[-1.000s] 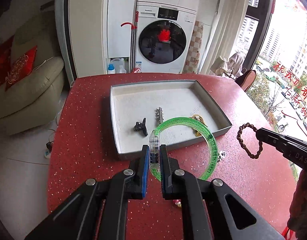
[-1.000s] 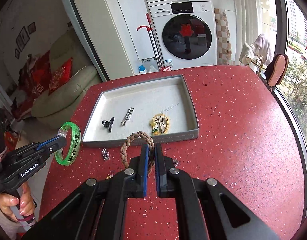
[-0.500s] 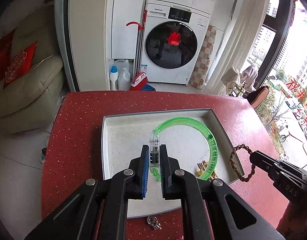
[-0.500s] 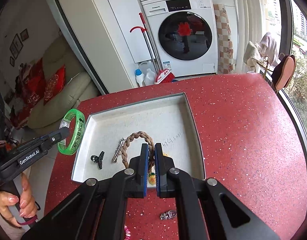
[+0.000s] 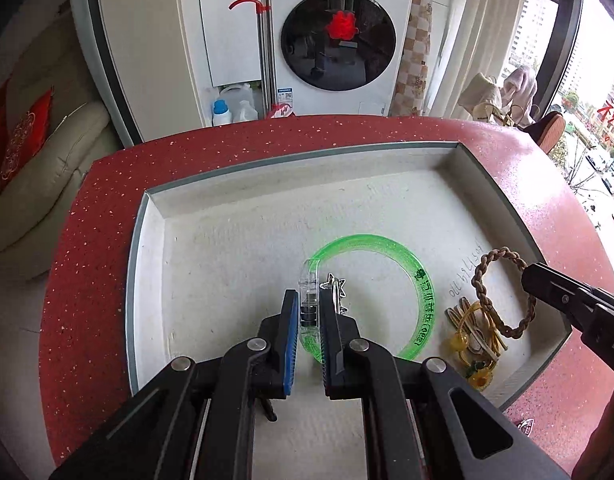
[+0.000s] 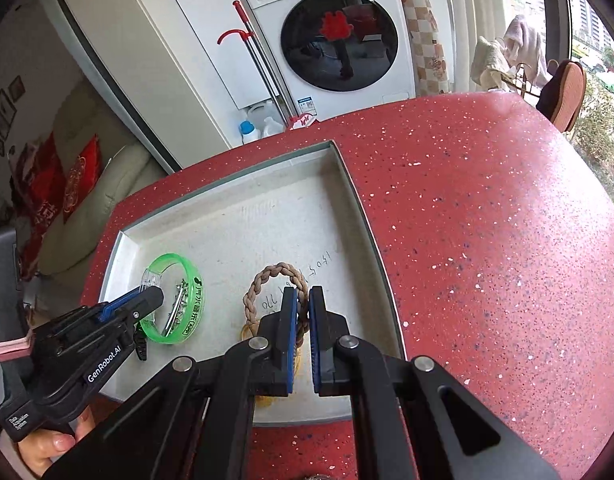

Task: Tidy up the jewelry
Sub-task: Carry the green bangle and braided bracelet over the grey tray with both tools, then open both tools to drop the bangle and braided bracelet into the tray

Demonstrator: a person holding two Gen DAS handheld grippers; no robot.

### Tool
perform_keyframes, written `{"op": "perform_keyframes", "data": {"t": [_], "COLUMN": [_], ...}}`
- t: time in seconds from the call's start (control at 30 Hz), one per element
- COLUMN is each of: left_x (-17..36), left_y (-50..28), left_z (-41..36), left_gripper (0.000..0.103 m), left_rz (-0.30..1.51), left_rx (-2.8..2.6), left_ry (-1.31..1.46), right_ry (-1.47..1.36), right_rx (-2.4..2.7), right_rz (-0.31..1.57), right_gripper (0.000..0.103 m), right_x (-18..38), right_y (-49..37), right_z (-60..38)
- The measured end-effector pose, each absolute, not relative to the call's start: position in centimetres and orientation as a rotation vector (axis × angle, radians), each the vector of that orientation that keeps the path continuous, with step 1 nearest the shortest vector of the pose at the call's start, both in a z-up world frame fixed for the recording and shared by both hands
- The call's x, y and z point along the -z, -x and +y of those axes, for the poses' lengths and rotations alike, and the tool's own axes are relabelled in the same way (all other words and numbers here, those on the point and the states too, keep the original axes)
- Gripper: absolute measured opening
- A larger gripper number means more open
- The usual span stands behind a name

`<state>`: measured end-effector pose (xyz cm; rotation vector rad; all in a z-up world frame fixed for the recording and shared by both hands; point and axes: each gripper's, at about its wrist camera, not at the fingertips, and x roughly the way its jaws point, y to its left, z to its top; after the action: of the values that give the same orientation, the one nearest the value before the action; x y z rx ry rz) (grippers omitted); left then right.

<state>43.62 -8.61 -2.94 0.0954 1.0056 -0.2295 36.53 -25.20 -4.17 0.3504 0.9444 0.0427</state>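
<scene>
Bangle and bracelet both hang over the tray [image 5: 147, 216]. My left gripper [image 5: 309, 312] pinches the green bangle [image 5: 421, 280] by its clear clasp, ring lying toward two o'clock. My right gripper [image 6: 303, 312] is pressed onto the braided bracelet [image 6: 253, 292], loop toward twelve, the yellow jewelry [image 5: 473, 344] just beneath it. I judge release comes next.

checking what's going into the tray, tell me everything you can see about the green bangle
The green bangle is a translucent, bright green ring that looks like plastic, with darker green characters printed along its outer band and a clear boxy section set into the loop. The left tool is shut on that clear section. The bangle hangs low over the floor of the grey tray; contact with it is unclear. Through its opening a silver hair clip shows on the tray. It sits left of the braided bracelet.
</scene>
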Motion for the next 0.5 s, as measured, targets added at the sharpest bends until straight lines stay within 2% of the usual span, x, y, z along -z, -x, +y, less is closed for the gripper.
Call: {"op": "perform_keyframes", "data": {"t": [0.5], "left_x": [3.8], "left_y": [-42.8], "left_z": [-10.7], "left_gripper": [0.029], "left_rz": [0.948], "left_rx": [0.205], "left_ry": [-0.247], "right_ry": [-0.285], "right_rx": [0.003], "right_rz": [0.992], "right_gripper": [0.008], "right_x": [6.1], "right_y": [-36.2], "right_z": [-24.9]}}
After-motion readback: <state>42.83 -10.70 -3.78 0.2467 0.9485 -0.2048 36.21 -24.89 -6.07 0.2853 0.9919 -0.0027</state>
